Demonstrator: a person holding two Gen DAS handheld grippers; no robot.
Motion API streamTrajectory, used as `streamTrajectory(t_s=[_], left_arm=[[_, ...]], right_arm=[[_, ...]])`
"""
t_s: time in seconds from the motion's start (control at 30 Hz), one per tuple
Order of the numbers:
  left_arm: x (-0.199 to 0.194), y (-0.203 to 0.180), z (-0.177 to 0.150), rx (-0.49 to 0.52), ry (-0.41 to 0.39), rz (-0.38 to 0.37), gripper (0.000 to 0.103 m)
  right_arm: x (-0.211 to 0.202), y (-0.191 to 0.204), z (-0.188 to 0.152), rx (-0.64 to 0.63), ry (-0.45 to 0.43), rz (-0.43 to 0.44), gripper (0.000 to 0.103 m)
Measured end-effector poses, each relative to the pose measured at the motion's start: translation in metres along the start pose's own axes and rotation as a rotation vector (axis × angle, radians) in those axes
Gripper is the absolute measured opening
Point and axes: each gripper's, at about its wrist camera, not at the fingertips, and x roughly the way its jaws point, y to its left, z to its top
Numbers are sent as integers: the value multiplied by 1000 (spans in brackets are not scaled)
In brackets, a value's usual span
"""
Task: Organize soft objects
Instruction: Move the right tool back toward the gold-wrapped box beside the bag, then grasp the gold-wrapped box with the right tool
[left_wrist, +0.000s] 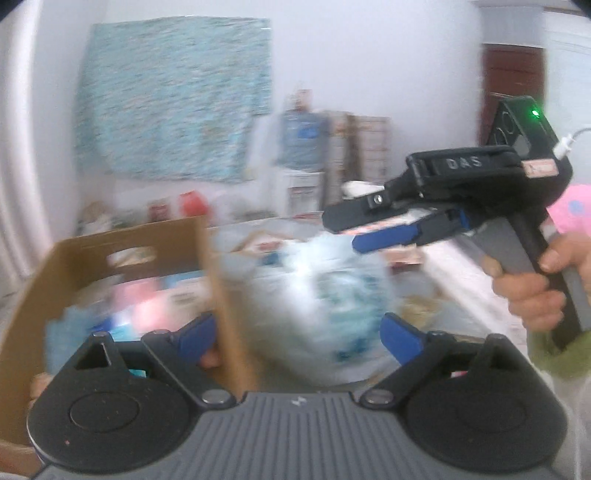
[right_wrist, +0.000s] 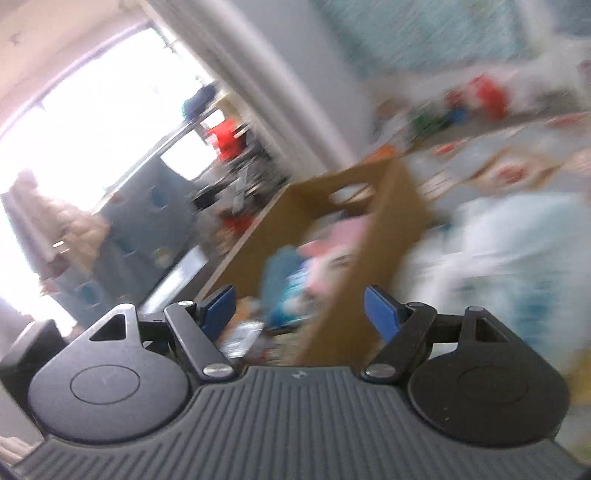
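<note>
Beside the cardboard box (left_wrist: 129, 240), a blurred pale-blue and white soft bundle (left_wrist: 332, 288).

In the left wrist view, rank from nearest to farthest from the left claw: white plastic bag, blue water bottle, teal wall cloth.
From the left claw:
1. White plastic bag, just ahead between the open fingers.
2. Blue water bottle, far across the table, centre.
3. Teal wall cloth, upper left; about level with the bottle, hard to separate.

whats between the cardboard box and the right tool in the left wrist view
A pale blue and white soft bundle, blurred, sits just right of the cardboard box, below and left of the right tool. The left wrist view shows this; what the bundle is cannot be told.
</note>
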Motion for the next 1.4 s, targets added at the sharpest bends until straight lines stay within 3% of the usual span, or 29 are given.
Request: streamTrajectory(t_s=[0.1,0.23,0.37,0.47,0.6,0.73,0.83,0.97,1.1,1.23,1.4], left_arm=[[21,-34,0,25,-12,-55,97],[53,-74,-8,42,-1,-118,97],[91,-105,-17,50,42,-154,96],[120,-126,-23,72,73,-149,94],[149,-147,-30,127,94,-112,86],[183,-161,-33,142,163,-76,65],[206,-161,-37,118,221,-68,63],[217,-163,-39,119,238,-54,60],[224,-166,-41,108,249,-53,49],[213,-170,-37,119,233,-89,47],[178,-172,-29,120,158,-109,47]], right_arm=[[-43,-37,-2,53,-64,-94,77],[-74,-89,-12,156,-81,-170,77],[-73,-132,-24,214,-49,-239,75],[-61,-157,-32,239,-23,-272,66],[-41,-180,-42,241,7,-305,56],[-27,-202,-45,251,43,-325,51],[-18,-212,-48,262,68,-318,48],[-9,-221,-55,269,98,-306,47],[-7,-219,-59,257,105,-290,42],[-15,-207,-59,226,95,-337,41],[-46,-173,-56,202,33,-343,41]])
